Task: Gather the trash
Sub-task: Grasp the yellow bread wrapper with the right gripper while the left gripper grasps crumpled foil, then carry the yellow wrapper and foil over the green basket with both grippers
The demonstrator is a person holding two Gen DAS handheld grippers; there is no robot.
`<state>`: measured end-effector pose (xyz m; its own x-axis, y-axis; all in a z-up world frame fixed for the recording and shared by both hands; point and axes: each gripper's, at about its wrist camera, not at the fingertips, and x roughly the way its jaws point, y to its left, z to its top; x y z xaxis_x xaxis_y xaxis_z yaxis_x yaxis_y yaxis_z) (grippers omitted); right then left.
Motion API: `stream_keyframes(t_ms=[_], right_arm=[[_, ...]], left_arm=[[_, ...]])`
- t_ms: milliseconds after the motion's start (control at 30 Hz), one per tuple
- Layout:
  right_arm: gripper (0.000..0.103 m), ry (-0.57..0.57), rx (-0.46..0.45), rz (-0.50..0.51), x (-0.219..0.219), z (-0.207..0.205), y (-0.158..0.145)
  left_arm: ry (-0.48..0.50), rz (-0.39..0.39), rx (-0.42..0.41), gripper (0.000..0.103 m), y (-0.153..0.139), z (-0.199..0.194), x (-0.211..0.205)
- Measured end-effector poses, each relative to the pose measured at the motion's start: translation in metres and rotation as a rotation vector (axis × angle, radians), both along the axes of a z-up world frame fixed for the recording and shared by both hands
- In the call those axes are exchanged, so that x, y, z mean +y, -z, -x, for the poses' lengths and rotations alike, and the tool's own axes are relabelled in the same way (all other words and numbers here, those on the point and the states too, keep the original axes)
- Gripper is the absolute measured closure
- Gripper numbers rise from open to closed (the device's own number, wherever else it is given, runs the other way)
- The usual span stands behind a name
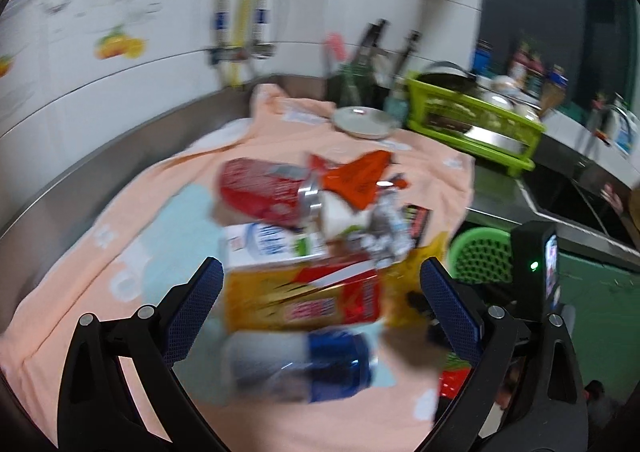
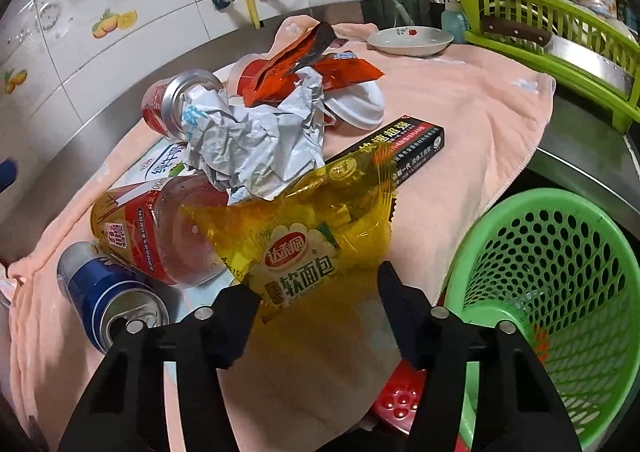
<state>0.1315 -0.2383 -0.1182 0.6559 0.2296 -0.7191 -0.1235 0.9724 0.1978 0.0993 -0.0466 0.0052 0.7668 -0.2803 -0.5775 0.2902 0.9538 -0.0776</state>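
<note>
A heap of trash is spread on a peach-coloured towel (image 2: 460, 99) laid over a steel counter. The right gripper (image 2: 316, 288) is angled down at the near edge of the heap, and the lower end of a translucent yellow plastic bread bag (image 2: 304, 228) is seen between its black fingers; whether the pads actually press on the bag cannot be told. The left gripper (image 1: 320, 284) is released, its blue-padded fingers spread wide over a blurred yellow-and-red labelled bottle (image 1: 304, 298), with nothing gripped. Just beside the bottle a blue drink can (image 2: 104, 292) is lying on its side. Further back, a crumpled white paper wrapper (image 2: 256, 139), a red drink can (image 2: 168, 103), an orange foil wrapper (image 2: 296, 59) and a long black carton (image 2: 404, 139) are piled together. A green perforated plastic basket (image 2: 560, 292) is seen to the right, below the counter edge.
</note>
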Motion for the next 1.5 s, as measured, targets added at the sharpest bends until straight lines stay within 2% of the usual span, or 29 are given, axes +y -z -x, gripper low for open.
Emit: stream_keyframes(t_ms=[167, 200, 267, 367, 467, 533, 733, 933, 1033, 1100, 1133, 1167, 1267, 1400, 1433, 1467, 1500], right_arm=[[0.053, -0.002, -0.016, -0.03, -0.006, 0.008, -0.002], [0.054, -0.001, -0.018, -0.033, -0.007, 0.009, -0.002], [0.056, 0.0, -0.021, -0.044, -0.009, 0.012, -0.001], [0.058, -0.003, -0.024, -0.063, -0.014, 0.014, 0.0], [0.061, -0.002, -0.03, -0.074, -0.018, 0.017, 0.0], [0.062, 0.0, -0.034, -0.083, -0.021, 0.019, -0.001], [0.065, 0.006, -0.037, -0.098, -0.025, 0.023, 0.0], [0.066, -0.007, -0.024, -0.109, -0.023, 0.026, 0.0], [0.063, -0.009, -0.023, -0.125, -0.023, 0.028, -0.002], [0.042, -0.003, -0.04, -0.106, -0.022, 0.031, -0.005], [0.027, -0.002, -0.05, -0.095, -0.02, 0.032, -0.007], [0.025, -0.005, -0.07, -0.076, -0.019, 0.033, -0.009], [0.025, -0.021, -0.08, -0.046, -0.016, 0.028, -0.01], [0.025, -0.056, -0.045, -0.091, -0.019, 0.014, 0.001], [0.028, -0.065, -0.036, -0.109, -0.02, 0.012, 0.003], [0.039, -0.069, -0.024, -0.135, -0.022, 0.011, 0.006], [0.045, -0.069, -0.013, -0.154, -0.024, 0.01, 0.007]], left_arm=[[0.132, -0.026, 0.036, 0.008, 0.007, -0.026, -0.041], [0.149, -0.033, 0.047, 0.014, 0.01, -0.032, -0.048], [0.189, -0.036, 0.08, 0.017, 0.016, -0.045, -0.06], [0.214, -0.041, 0.138, 0.029, 0.029, -0.063, -0.071], [0.229, -0.039, 0.184, 0.034, 0.04, -0.077, -0.077], [0.238, -0.044, 0.21, 0.041, 0.048, -0.084, -0.08], [0.251, -0.014, 0.259, 0.079, 0.059, -0.096, -0.079], [0.249, 0.011, 0.244, 0.085, 0.052, -0.094, -0.073], [0.246, 0.021, 0.237, 0.088, 0.049, -0.093, -0.071], [0.243, 0.023, 0.239, 0.088, 0.049, -0.094, -0.07], [0.241, 0.025, 0.239, 0.088, 0.049, -0.095, -0.069], [0.241, 0.032, 0.24, 0.088, 0.048, -0.095, -0.069], [0.243, 0.034, 0.236, 0.088, 0.047, -0.095, -0.069], [0.245, 0.048, 0.239, 0.088, 0.046, -0.096, -0.067], [0.246, 0.053, 0.241, 0.088, 0.046, -0.096, -0.066], [0.247, 0.059, 0.241, 0.088, 0.045, -0.097, -0.066], [0.248, 0.063, 0.241, 0.089, 0.044, -0.097, -0.065]])
